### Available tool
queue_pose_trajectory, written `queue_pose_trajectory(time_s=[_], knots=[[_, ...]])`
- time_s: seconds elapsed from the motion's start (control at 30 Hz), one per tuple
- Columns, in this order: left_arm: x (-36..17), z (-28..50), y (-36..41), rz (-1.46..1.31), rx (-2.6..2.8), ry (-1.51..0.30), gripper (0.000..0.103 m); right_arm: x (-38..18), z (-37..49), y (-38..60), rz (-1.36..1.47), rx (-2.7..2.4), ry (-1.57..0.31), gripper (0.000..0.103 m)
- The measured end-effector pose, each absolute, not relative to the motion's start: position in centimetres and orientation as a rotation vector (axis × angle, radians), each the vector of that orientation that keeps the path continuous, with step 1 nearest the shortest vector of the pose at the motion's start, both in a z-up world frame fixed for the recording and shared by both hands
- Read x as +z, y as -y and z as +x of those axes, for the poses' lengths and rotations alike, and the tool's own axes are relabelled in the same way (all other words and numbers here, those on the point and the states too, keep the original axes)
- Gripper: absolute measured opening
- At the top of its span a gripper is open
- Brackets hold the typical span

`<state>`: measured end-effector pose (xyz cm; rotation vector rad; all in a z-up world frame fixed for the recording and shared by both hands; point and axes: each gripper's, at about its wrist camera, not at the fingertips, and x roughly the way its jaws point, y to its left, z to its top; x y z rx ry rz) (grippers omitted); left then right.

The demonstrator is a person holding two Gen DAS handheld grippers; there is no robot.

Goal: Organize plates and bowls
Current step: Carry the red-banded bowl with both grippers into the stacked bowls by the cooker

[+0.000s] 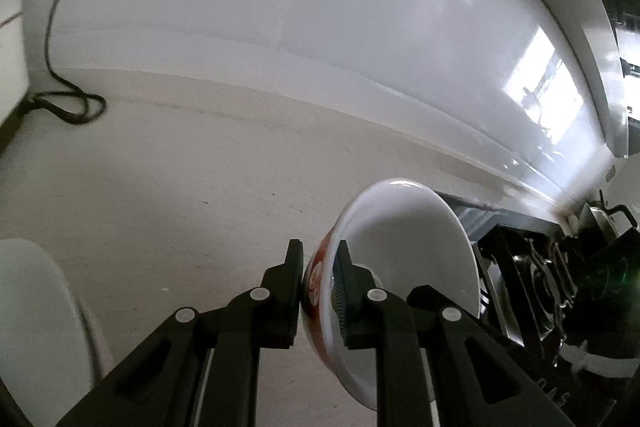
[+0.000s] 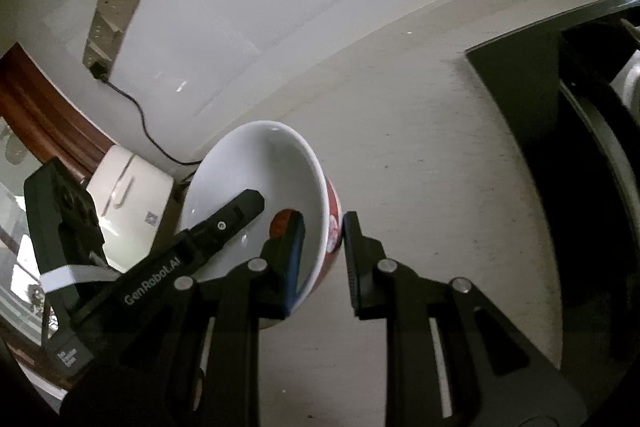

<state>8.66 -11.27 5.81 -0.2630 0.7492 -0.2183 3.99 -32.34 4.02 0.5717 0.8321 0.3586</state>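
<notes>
White-and-red bowl [image 1: 404,251] pinched at its rim by the left gripper [image 1: 318,291]; right gripper [image 2: 322,259] spread astride the opposite rim.

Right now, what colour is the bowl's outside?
Red with white floral patches on the bowl; inside is plain white. Clearest in the right wrist view.

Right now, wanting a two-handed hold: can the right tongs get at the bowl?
Probably yes: the right tongs already straddle the rim of the bowl, one finger inside, one outside; the left tongs grip it elsewhere.
</notes>
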Motion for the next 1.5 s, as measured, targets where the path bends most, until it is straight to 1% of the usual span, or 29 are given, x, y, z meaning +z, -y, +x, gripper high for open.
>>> queue_pose_trajectory(time_s=[0.33, 0.67, 0.93, 1.2, 1.37, 1.5], knots=[[8.8, 4.1, 8.2, -0.29, -0.155, -0.584, 0.016, 5.5, 3.3, 29.5, 0.575, 0.512, -0.755, 0.023], [10.3, 1.7, 6.8, -0.316, -0.076, -0.519, 0.017, 6.9, 2.3, 26.4, 0.547, 0.592, -0.716, 0.022], [11.8, -0.5, 4.9, -0.333, 0.019, -0.413, 0.025, 9.2, 1.6, 22.6, 0.481, 0.637, -0.673, 0.023], [11.8, -0.3, 4.2, -0.356, 0.038, -0.429, 0.025, 10.0, 2.3, 21.6, 0.479, 0.648, -0.682, 0.022], [11.2, 0.3, 2.4, -0.387, 0.071, -0.425, 0.025, 11.5, 2.8, 20.3, 0.414, 0.617, -0.753, 0.022], [11.0, 0.4, -0.2, -0.448, 0.109, -0.442, 0.025, 12.5, 3.6, 18.0, 0.414, 0.656, -0.786, 0.023]])
